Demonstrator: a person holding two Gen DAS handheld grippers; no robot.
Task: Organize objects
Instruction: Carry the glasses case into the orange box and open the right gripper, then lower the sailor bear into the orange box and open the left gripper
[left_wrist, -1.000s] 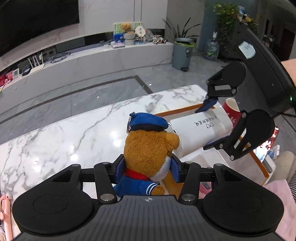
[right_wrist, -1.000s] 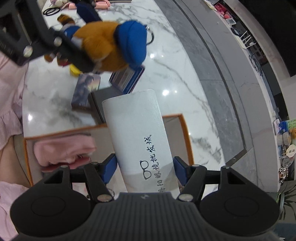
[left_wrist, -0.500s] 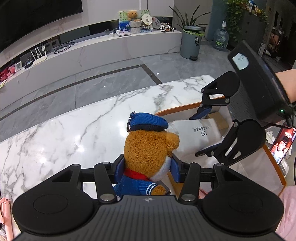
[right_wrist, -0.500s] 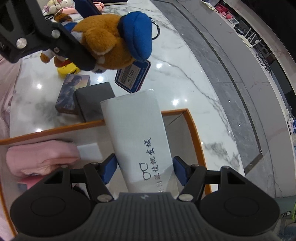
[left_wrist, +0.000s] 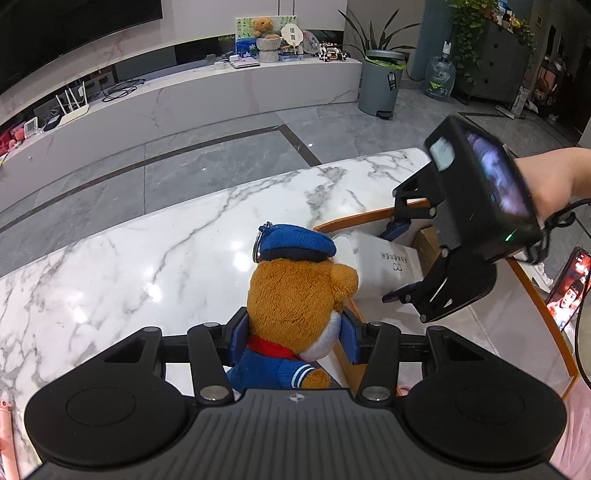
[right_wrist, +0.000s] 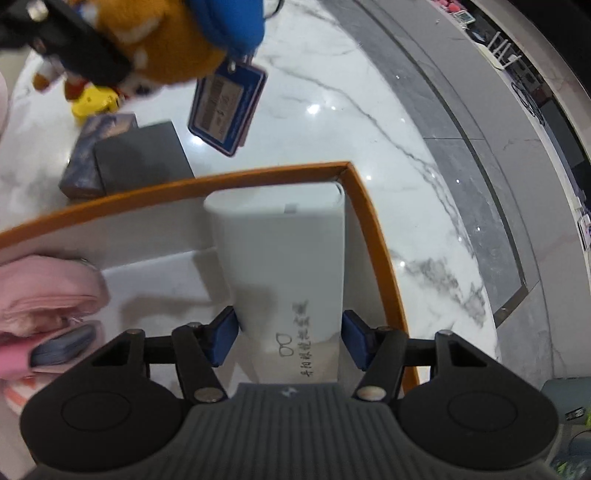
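The closing right tongs (right_wrist: 288, 338) should lower the white glasses case (right_wrist: 280, 258) flat into the orange-rimmed tray (right_wrist: 373, 229) corner (left tongs (left_wrist: 293, 338) grip the teddy bear (left_wrist: 295, 295)).

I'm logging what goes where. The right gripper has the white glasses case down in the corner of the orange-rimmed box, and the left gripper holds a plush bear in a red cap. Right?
Not quite: the plush bear wears a blue cap, as the left wrist view shows. The rest stands: the left gripper holds it, and the right gripper has the white glasses case in the orange-rimmed box corner.
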